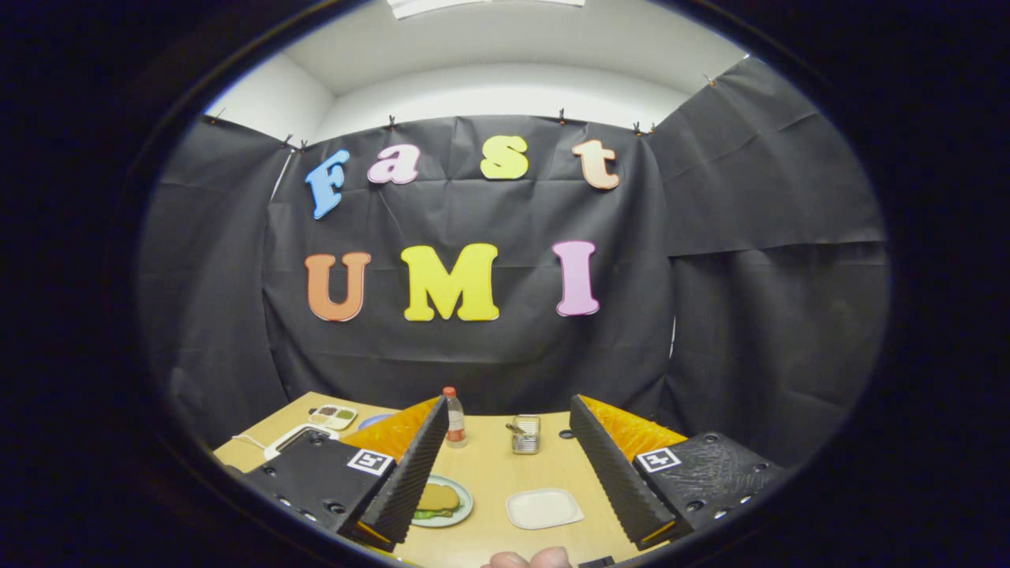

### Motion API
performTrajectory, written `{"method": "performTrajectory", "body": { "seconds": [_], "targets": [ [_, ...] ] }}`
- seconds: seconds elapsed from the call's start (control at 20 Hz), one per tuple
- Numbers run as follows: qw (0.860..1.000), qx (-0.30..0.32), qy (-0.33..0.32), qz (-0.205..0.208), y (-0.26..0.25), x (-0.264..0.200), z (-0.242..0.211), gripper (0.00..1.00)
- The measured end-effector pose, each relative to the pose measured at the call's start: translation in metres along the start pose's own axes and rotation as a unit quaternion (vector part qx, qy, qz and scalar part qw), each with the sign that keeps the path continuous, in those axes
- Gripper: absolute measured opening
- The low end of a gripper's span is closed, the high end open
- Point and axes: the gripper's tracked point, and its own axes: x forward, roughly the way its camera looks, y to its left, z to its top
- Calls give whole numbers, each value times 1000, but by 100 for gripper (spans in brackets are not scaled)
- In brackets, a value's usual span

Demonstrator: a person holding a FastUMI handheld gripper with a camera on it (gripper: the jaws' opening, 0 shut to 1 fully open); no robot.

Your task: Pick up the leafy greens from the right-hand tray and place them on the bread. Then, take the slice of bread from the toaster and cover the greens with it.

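1. A bread slice (439, 497) is lying flat on a round pale-green plate (462, 513) in the lower centre-left of the frame, its long axis running roughly left to right across the wooden table (493, 473).
2. Leafy greens (432, 514) are peeking out from under the near edge of the bread as a thin green strip running the same way; whether another slice is sitting beneath them is hard to tell.
3. The left part of the plate is being hidden by the left finger (406, 473), which is cutting across it.
4. The gripper (517, 473) is hanging released, its fingers spread wide apart and pressing on nothing. The plate is lying between them, tight against the inner side of the left one.
5. A white square tray (544, 508) is sitting bare between the fingers, just right of the plate and closer to the right finger (619, 473).
6. Beyond the fingers, a small bottle with a red cap (454, 418) is standing upright, and a shiny metal toaster (525, 435) is standing to its right; what is inside it is too small to make out.
7. At the far left of the table, a divided white tray (332, 416) is holding small dark and green items that are too tiny to identify.
8. A fingertip (527, 559) is showing at the bottom centre, cut off by the frame.
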Motion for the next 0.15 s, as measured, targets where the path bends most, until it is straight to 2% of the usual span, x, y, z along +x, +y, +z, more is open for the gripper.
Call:
{"method": "performTrajectory", "body": {
  "seconds": [0.15],
  "targets": [
    [1000,-2,-1,-1,1,2,0,96]
  ]
}}
